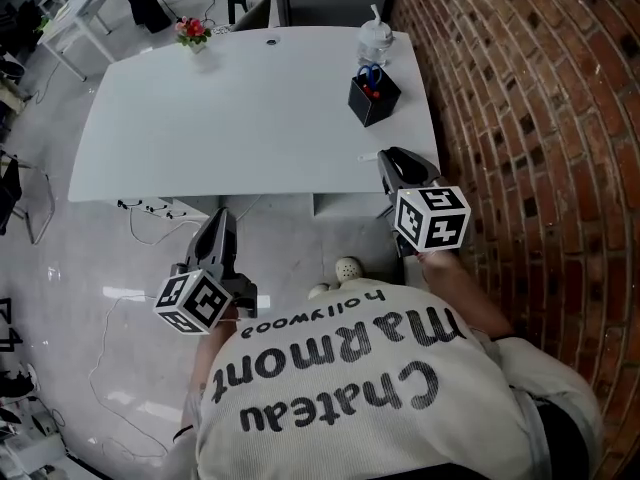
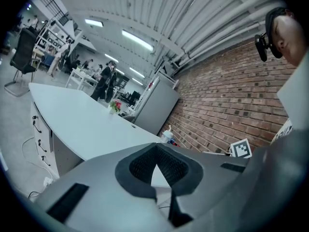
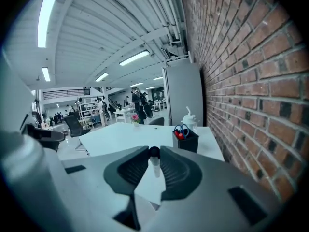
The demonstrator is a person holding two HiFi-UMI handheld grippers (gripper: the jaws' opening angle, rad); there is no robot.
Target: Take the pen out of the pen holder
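The right gripper [image 3: 154,152] had its jaws closed on a white pen [image 3: 154,166] with a black cap, holding it out over the near edge of the white table [image 1: 250,118], clear of the black pen holder [image 3: 186,140]. The holder stood farther back by the brick wall [image 1: 530,108], with blue-handled scissors [image 1: 368,72] in it and a white bottle [image 1: 375,36] just behind. The left gripper [image 1: 218,230] hung short of the table edge, jaw tips together with nothing between them.

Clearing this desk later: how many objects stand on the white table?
3: a flower pot at the far left corner, a black pen holder near the right edge, a white bottle just beyond it. The right gripper covers some near edge.
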